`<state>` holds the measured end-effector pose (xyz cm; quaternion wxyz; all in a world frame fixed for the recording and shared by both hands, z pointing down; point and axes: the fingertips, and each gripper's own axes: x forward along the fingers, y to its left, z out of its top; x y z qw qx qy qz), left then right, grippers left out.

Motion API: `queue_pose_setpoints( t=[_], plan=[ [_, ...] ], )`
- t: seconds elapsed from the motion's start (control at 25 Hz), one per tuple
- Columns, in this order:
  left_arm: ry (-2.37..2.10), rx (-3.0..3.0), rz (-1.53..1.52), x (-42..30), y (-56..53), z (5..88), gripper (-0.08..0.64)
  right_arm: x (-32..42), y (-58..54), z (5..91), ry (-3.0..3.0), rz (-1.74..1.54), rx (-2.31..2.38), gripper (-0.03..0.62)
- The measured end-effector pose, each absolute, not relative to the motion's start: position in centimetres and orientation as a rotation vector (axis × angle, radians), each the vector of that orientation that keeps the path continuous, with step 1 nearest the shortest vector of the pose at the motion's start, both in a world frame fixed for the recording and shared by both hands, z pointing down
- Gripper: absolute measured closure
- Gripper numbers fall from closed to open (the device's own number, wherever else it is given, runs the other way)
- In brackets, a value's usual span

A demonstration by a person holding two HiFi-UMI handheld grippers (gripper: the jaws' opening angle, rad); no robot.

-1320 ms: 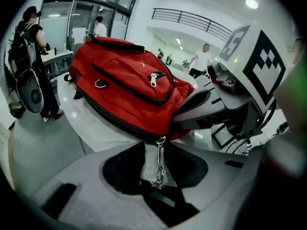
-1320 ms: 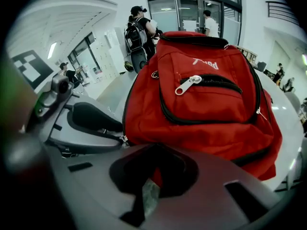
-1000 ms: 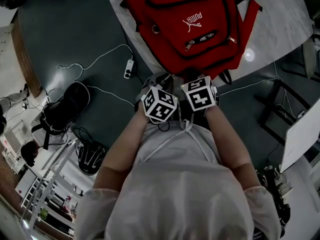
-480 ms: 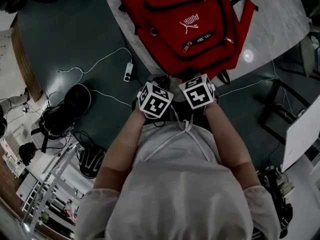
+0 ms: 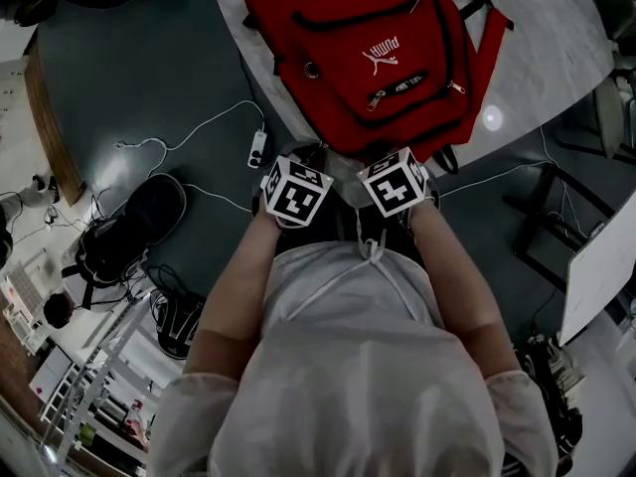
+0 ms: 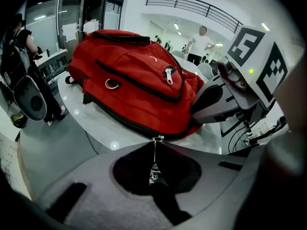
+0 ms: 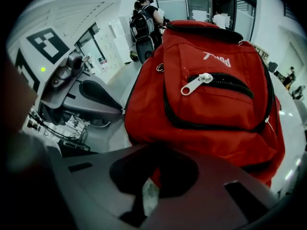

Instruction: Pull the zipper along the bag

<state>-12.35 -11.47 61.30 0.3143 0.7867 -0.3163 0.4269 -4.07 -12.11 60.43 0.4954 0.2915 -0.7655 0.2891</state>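
Head view looks steeply down on the bench (image 5: 556,38); left gripper view and right gripper view sit low and close, facing the shared bag (image 5: 343,28).

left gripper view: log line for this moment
left gripper: shut on silver metal zipper pull | right gripper: shut on red fabric backpack edge

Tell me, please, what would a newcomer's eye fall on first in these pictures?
The bright red backpack lying on the pale table stands out first, at the top middle of the head view. Next come the two tools at its near edge: the left gripper is shut on a zipper pull at the bottom seam, and the right gripper seems to pinch the red fabric nearby.
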Motion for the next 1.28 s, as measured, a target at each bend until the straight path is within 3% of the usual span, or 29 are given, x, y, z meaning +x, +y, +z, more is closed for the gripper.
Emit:
queue_pose_setpoints(
  t=[1.28],
  plan=[
    [-0.938, 2.091, 1.153, -19.4, -22.6, 60.6, 0.537, -3.4, -11.9, 61.2, -1.654, 0.889, 0.514, 0.566]
  ],
)
